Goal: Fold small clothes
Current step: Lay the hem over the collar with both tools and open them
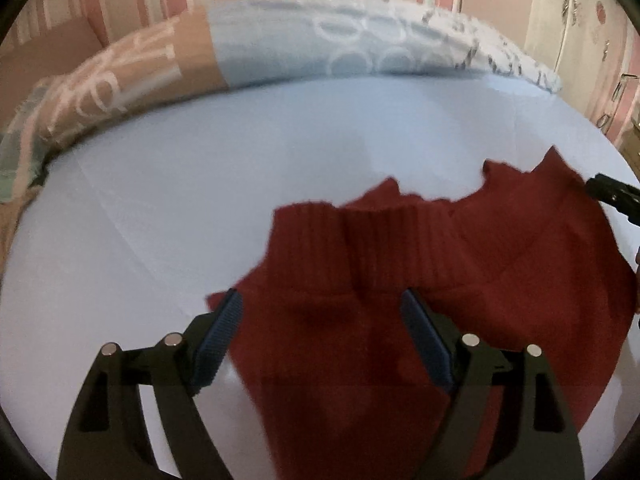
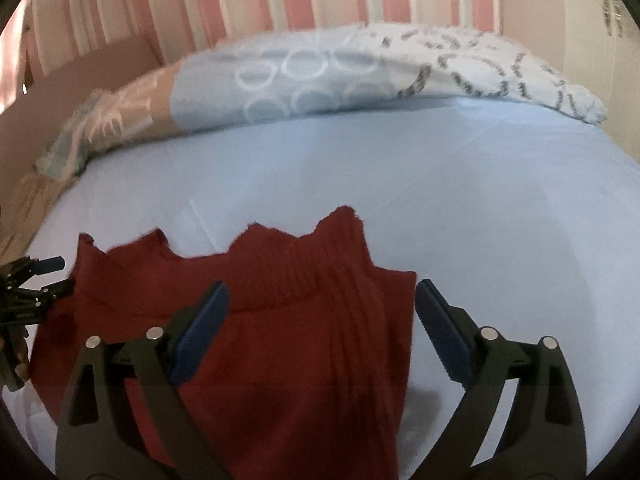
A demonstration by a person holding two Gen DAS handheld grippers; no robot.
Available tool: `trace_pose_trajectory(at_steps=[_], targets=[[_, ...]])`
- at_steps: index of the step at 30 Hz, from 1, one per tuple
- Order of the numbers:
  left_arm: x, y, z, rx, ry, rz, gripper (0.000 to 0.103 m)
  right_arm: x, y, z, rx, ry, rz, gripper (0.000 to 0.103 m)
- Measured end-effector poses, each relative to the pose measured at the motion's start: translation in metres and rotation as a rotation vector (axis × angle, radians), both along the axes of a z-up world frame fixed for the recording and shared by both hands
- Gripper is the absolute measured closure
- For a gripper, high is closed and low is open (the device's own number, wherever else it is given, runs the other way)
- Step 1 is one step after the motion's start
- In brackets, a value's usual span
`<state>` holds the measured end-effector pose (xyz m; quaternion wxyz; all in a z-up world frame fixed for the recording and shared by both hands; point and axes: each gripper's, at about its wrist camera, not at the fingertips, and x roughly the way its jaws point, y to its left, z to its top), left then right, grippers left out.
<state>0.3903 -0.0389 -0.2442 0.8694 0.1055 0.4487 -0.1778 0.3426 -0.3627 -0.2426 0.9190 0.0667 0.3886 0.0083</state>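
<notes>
left gripper (image 1: 322, 312) agape over red garment (image 1: 400, 280), floral cupboard (image 1: 576, 20)

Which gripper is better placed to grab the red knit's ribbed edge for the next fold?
Probably the left. The left gripper hangs open with both fingers over the red knit, the ribbed band just ahead. The right gripper is also open, but straddles the garment's right edge, one finger over the blue sheet.

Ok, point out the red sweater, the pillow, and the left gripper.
Red sweater (image 1: 400, 248): left wrist view, ribbed cuffs.
Pillow (image 2: 312, 80): right wrist view, circle-patterned blue middle.
Left gripper (image 1: 320, 344): left wrist view, midway between fingertips.
</notes>
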Motion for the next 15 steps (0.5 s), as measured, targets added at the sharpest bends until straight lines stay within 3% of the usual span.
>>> trace_pose_trajectory(at_steps=[1,2,3,4,5,6,11,15], targets=[[0.003,-0.002,-0.003,0.004,0.017,-0.007,0.025,0.004,0.001,-0.002,-0.006,0.014,0.006,0.014],[0.005,-0.004,-0.006,0.009,0.024,-0.011,0.04,0.009,0.001,-0.004,-0.008,0.032,0.014,0.025],[0.007,-0.004,-0.007,0.026,0.026,-0.005,0.061,0.013,0.002,-0.008,-0.01,0.058,0.02,0.047],[0.009,-0.004,-0.009,0.045,0.027,0.01,0.067,0.02,0.003,-0.014,-0.021,0.1,0.017,0.059],[0.011,-0.001,-0.01,0.033,0.037,0.017,0.071,0.021,0.003,-0.017,-0.023,0.113,0.015,0.081],[0.013,0.001,-0.011,0.022,0.045,0.024,0.076,0.022,0.004,-0.021,-0.022,0.123,0.015,0.088],[0.009,0.003,-0.007,0.044,-0.011,0.037,0.085,0.01,0.011,-0.014,-0.074,0.047,0.025,0.093],[0.004,0.017,0.009,0.022,-0.122,0.093,0.087,-0.004,-0.002,0.016,-0.056,-0.11,-0.061,0.093]])
